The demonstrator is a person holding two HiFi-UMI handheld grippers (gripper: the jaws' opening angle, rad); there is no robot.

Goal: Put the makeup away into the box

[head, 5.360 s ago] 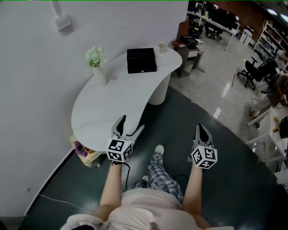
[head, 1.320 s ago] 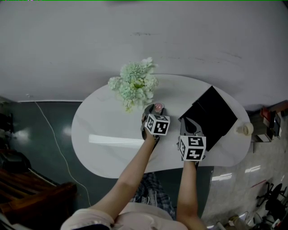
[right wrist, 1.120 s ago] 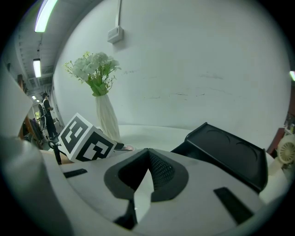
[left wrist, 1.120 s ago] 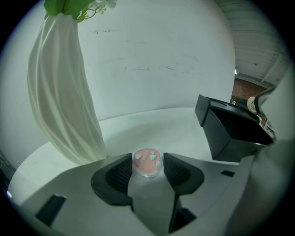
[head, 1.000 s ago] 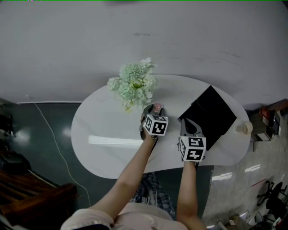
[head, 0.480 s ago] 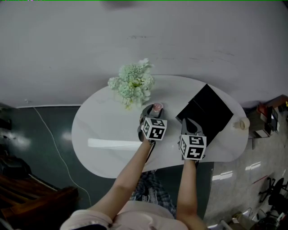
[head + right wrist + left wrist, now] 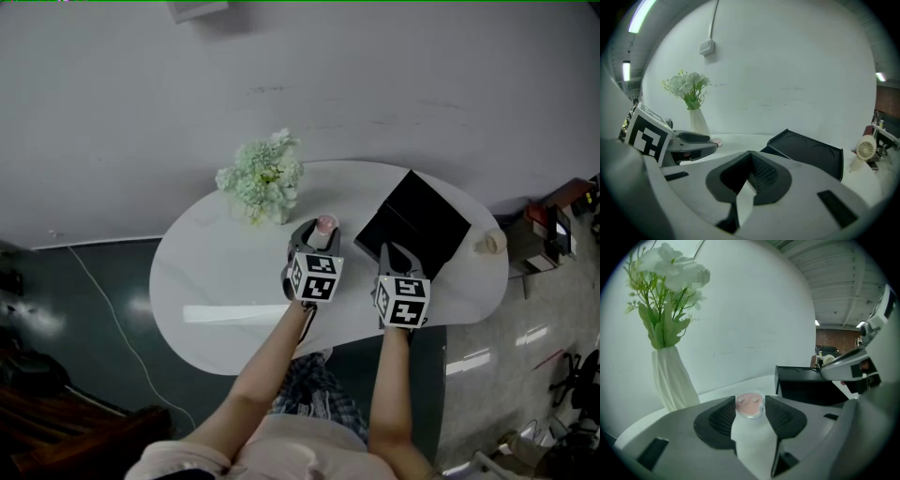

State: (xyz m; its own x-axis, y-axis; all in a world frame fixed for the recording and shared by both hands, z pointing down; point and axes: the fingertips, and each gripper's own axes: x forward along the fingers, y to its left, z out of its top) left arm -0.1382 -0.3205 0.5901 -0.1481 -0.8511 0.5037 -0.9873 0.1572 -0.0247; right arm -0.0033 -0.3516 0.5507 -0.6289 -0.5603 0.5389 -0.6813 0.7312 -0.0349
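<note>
My left gripper (image 7: 316,231) is shut on a small round jar of pink makeup (image 7: 326,224), held a little above the white table (image 7: 216,281). In the left gripper view the jar (image 7: 750,405) sits between the two dark pads (image 7: 723,416) of the left gripper (image 7: 750,411). The black box (image 7: 412,223) lies to the right, its lid down; it also shows as the box (image 7: 811,383) and the box (image 7: 811,152). Just in front of the box's near edge, my right gripper (image 7: 392,251) is shut and empty, the right gripper (image 7: 749,165) showing its jaws together.
A white vase of pale green flowers (image 7: 261,178) stands at the back of the table, close to the left of the jar. A small cream fan-like object (image 7: 487,242) sits at the table's right end. A grey wall runs behind the table.
My left gripper has lifted with the jar still in its jaws and drifted slightly left. The right gripper has shifted a little near the box's front edge.
</note>
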